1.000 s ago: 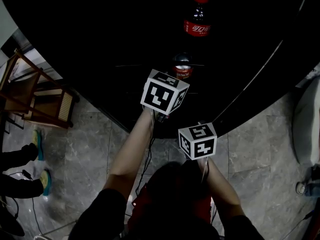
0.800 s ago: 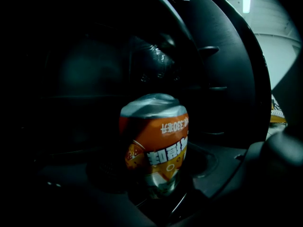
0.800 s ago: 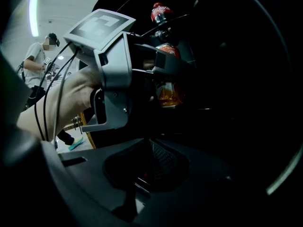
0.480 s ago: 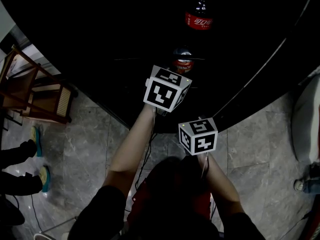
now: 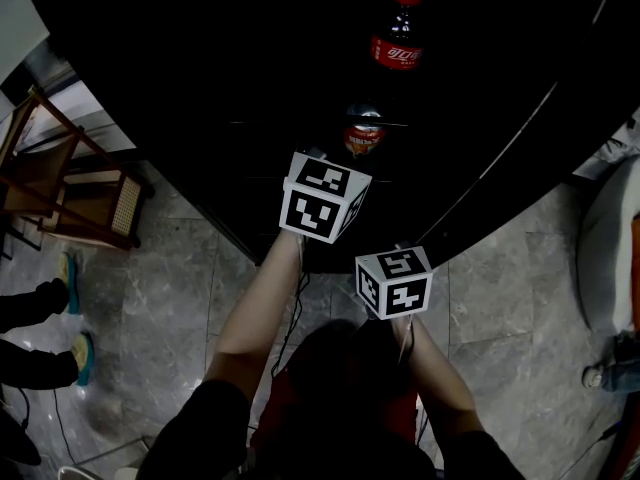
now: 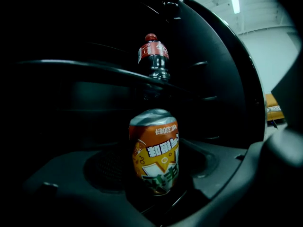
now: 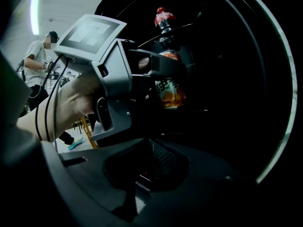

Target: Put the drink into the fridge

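Observation:
An orange drink can [image 6: 154,157] stands upside down on a black round surface [image 5: 200,88], its silver end up. My left gripper [image 5: 350,160] reaches over the near edge, and its jaws stand on either side of the can with dark gaps, so it looks open. In the right gripper view, one left finger [image 7: 163,66] crosses in front of the top of the can [image 7: 171,92]. A cola bottle [image 5: 398,38] with a red cap stands farther back. My right gripper [image 5: 395,266] hangs at the near edge, empty, and its jaws look shut.
The black surface has a curved pale rim [image 5: 520,138] at the right. A wooden chair [image 5: 70,188] stands on the grey tiled floor at the left. A person [image 7: 40,60] stands in the background, and feet in teal shoes [image 5: 70,308] show at the far left.
My left gripper has drawn back a little toward me. The can and the bottle have kept their places, and the right gripper has hardly moved.

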Tool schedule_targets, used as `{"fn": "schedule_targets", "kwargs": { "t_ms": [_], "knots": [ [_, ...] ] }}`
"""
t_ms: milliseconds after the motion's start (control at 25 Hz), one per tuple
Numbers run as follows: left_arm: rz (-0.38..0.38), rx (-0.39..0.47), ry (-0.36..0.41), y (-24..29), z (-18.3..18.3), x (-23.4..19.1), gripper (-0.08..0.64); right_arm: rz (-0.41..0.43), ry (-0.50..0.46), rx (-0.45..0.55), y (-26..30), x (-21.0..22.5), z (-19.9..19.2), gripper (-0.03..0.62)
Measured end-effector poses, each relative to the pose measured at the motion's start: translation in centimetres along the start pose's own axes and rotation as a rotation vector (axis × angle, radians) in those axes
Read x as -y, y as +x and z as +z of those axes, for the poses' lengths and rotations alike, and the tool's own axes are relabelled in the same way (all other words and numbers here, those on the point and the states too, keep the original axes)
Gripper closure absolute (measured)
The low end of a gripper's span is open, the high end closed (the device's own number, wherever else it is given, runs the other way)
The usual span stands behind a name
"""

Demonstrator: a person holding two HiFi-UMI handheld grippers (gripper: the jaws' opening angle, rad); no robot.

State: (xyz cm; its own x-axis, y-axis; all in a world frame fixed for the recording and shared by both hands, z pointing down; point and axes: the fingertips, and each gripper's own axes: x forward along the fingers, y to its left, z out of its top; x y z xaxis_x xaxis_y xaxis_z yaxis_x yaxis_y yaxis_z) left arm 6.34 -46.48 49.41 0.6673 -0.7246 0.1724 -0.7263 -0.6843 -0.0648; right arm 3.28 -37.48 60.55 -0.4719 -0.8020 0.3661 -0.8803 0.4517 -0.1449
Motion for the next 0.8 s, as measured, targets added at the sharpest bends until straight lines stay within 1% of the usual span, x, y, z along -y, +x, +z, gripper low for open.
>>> {"fn": "schedule_targets", "kwargs": {
  "t_ms": [120,240,440,560,640,800],
  "knots": [
    [0.009,0.018,-0.002,-1.0,-0.1,-0.1,0.215,-0.001,0.006,0.005,-0.3,-0.1,-0.1,0.574],
    [0.002,0.048,-0.014,-1.9,0.0,-0.1,0.216,-0.004,0.004,0.011,-0.5,0.0,0.1,0.574],
    [0.004,0.092,-0.056,-4.0,0.3,-0.5,0.216,-0.006,0.013,0.03,-1.2,-0.4,0.4,0.574],
    [0.001,0.121,-0.093,-5.2,0.6,-0.5,0.226,-0.012,-0.004,0.041,-1.7,-0.5,0.8,0.574],
    [0.014,0.129,-0.103,-6.1,0.6,-0.6,0.256,-0.018,-0.023,0.053,-2.1,-0.5,1.1,0.574],
    [0.053,0.138,-0.116,-8.1,0.2,-0.5,0.362,-0.012,-0.031,0.084,-3.1,-0.9,2.0,0.574]
  ]
}}
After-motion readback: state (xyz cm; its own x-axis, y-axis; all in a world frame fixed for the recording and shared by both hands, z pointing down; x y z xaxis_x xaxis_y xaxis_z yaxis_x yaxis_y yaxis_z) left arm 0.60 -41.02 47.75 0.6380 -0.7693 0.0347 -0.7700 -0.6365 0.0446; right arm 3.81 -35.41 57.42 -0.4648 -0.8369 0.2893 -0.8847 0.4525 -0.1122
